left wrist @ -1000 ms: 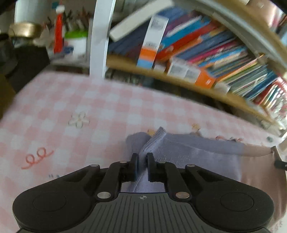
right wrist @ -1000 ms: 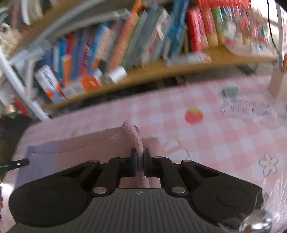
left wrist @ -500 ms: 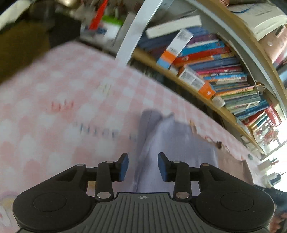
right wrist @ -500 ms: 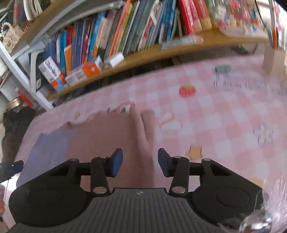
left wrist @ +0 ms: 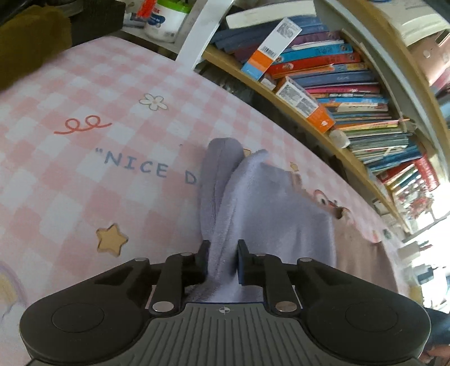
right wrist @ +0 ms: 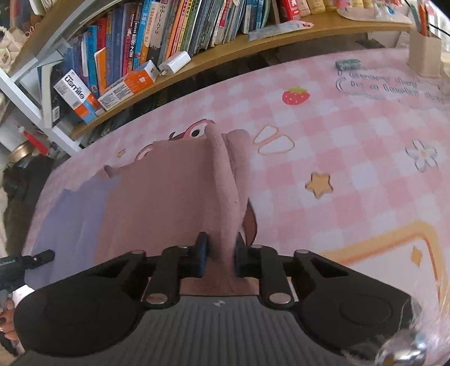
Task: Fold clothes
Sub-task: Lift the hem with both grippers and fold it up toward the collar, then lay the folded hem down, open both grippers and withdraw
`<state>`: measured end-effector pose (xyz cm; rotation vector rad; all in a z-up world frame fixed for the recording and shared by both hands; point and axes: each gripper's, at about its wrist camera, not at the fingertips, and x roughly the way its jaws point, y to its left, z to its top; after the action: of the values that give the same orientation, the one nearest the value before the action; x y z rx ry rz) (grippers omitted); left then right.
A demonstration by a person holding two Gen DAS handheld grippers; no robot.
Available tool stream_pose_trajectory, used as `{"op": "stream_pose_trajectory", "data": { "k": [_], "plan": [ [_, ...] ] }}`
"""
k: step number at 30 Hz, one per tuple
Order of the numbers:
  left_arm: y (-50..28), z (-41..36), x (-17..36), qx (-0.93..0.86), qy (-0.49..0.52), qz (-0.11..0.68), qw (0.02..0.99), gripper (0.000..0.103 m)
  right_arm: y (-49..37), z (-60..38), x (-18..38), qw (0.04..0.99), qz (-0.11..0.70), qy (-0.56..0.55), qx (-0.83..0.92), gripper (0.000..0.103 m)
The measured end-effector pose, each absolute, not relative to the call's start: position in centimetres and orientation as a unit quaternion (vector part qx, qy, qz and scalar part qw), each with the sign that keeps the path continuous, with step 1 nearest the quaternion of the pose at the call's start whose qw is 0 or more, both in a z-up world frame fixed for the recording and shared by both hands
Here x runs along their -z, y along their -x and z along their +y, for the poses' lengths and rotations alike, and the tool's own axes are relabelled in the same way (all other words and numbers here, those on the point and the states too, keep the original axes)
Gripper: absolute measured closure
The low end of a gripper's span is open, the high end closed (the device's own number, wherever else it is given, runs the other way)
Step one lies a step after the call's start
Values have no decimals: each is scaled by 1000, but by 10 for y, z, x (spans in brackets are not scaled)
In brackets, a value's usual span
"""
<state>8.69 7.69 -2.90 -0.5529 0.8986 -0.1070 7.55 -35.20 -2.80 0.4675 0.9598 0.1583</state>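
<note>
A fleecy two-colour cloth lies flat on the table, lavender (left wrist: 270, 202) at its left end and dusty pink (right wrist: 168, 197) at its right end. My left gripper (left wrist: 222, 253) is at the near left edge, its jaws closing on a raised ridge of lavender fabric that fills the gap between the pads. My right gripper (right wrist: 222, 247) is at the near right edge, its jaws closing on an upright pink ridge. The left gripper's tip (right wrist: 28, 259) also shows at the far left of the right wrist view.
The table wears a pink checked cover (left wrist: 84, 169) with printed stars and flowers. A wooden bookshelf (right wrist: 168, 42) full of books runs along the far edge. A beige pen holder (right wrist: 424, 53) stands far right, a white jar (left wrist: 166, 17) and dark bundles far left.
Both grippers let go of the cloth's far edge, opened, drew back toward the near edge, and have closed again on fresh ridges of fabric.
</note>
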Motion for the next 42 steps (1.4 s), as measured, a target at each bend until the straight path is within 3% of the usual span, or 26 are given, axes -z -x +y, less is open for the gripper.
{"op": "stream_pose_trajectory", "data": {
  "k": [8, 18, 26, 30, 32, 35, 42],
  "plan": [
    [-44, 114, 16, 31, 282, 415, 864, 88, -24, -337, 18, 831, 462, -292, -105, 91],
    [-29, 125, 24, 33, 261, 418, 870, 85, -9, -307, 34, 851, 471, -222, -73, 89],
    [0, 123, 4, 11, 233, 405, 884, 76, 10, -290, 10, 887, 438, -145, -27, 55],
    [31, 128, -11, 2, 231, 382, 895, 54, 31, -277, -6, 905, 411, -105, -8, 36],
    [43, 130, -12, 4, 239, 381, 893, 50, 42, -269, -10, 911, 403, -86, 2, 27],
    [59, 134, -10, 15, 259, 384, 886, 50, 59, -257, -11, 916, 394, -71, 16, 21],
    [69, 139, 7, 39, 295, 395, 869, 50, 84, -226, -13, 916, 396, -62, 6, 21]
  ]
}}
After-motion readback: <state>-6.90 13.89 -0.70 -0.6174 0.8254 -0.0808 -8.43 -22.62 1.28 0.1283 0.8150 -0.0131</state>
